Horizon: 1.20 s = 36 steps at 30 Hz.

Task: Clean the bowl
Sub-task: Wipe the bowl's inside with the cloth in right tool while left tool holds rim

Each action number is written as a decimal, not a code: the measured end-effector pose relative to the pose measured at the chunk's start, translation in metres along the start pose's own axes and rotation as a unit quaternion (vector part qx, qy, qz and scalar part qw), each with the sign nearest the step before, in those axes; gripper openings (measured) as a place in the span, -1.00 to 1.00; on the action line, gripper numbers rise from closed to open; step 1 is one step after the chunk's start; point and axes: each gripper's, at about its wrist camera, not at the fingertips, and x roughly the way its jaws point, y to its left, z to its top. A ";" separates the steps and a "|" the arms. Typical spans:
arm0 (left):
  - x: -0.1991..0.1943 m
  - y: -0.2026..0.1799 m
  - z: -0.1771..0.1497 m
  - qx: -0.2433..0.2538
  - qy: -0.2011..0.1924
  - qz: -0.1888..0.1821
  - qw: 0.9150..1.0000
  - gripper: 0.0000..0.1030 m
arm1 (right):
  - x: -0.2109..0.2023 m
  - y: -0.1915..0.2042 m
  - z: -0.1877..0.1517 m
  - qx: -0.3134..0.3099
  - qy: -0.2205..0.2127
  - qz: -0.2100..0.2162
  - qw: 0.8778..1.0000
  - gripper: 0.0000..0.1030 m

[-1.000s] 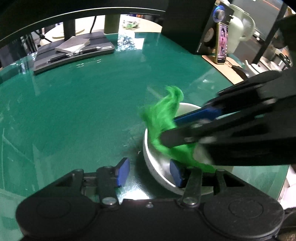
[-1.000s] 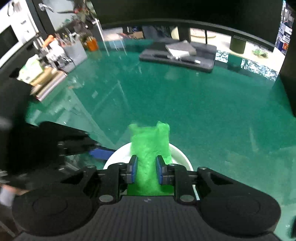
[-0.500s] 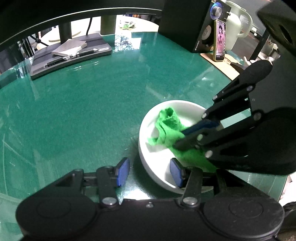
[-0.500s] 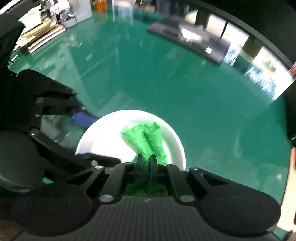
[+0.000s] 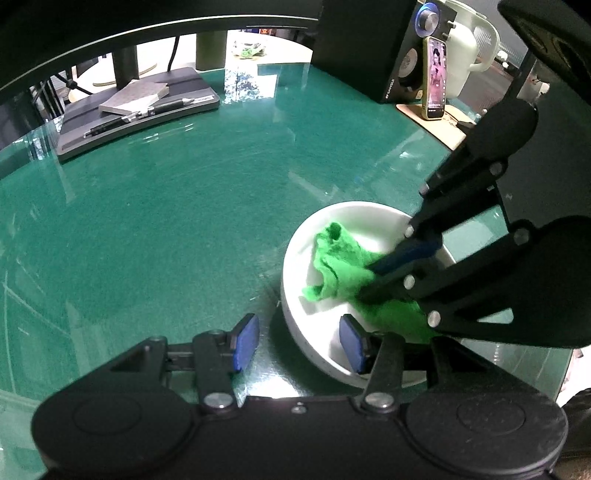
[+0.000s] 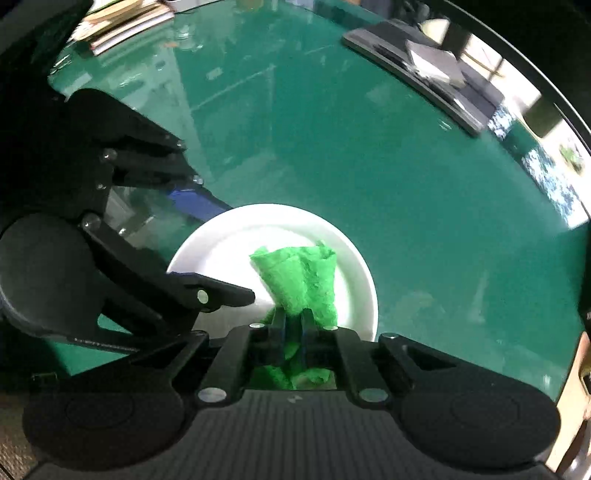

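A white bowl (image 5: 356,218) stands on the green table; it also shows in the right wrist view (image 6: 225,243). My right gripper (image 6: 293,328) is shut on a green cloth (image 6: 299,277) and presses it into the bowl; the cloth shows in the left wrist view (image 5: 338,266) too. My left gripper (image 5: 299,338) is open and straddles the bowl's near rim, one blue pad inside the bowl and one outside on the table.
A grey tray with a notebook and pens (image 5: 136,107) lies at the far side. A speaker (image 5: 373,44), a phone (image 5: 436,77) and a white jug (image 5: 469,51) stand at the far right. Books and clutter (image 6: 122,22) sit at the table's far left edge.
My right gripper has lowered the cloth from above the bowl into it and moved it across the inside. My left gripper has stayed at the rim.
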 end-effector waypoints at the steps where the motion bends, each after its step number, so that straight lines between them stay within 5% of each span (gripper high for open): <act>1: 0.000 0.000 0.000 0.000 0.000 0.001 1.000 -0.08 | -0.001 0.003 0.000 -0.015 -0.007 -0.014 1.000 -0.87; 3: 0.000 -0.001 0.001 0.000 0.001 0.002 1.000 -0.08 | -0.002 0.010 0.001 -0.045 -0.022 -0.044 0.998 -0.90; 9: 0.001 0.002 0.002 -0.008 -0.004 0.008 1.000 -0.07 | 0.001 -0.002 0.006 0.016 0.051 0.014 0.998 -0.81; 15: 0.003 0.004 0.006 -0.008 -0.003 0.015 1.000 -0.04 | 0.008 -0.024 0.007 0.088 0.104 0.150 0.979 -0.79; 19: 0.004 0.004 0.006 -0.001 -0.001 0.017 1.000 -0.04 | 0.002 0.005 0.013 -0.047 0.086 0.048 0.994 -0.80; 21: 0.003 0.003 0.005 0.001 0.000 0.016 1.000 -0.04 | 0.000 0.019 0.013 -0.111 0.063 -0.020 0.992 -0.80; 23: 0.003 0.004 0.005 0.002 0.000 0.016 1.000 -0.04 | 0.001 0.025 0.012 -0.132 0.057 -0.045 0.989 -0.79; 25: 0.004 0.004 0.005 0.001 -0.002 0.016 1.000 -0.03 | 0.002 0.025 0.011 -0.120 0.067 -0.032 0.990 -0.73; 29: 0.004 0.003 0.007 0.005 -0.003 0.017 1.000 -0.02 | -0.003 0.013 0.017 -0.033 0.094 0.077 0.992 -0.73; 36: 0.007 0.002 0.010 0.014 0.002 0.018 1.000 0.06 | -0.004 0.007 0.017 -0.014 0.091 0.086 0.992 -0.73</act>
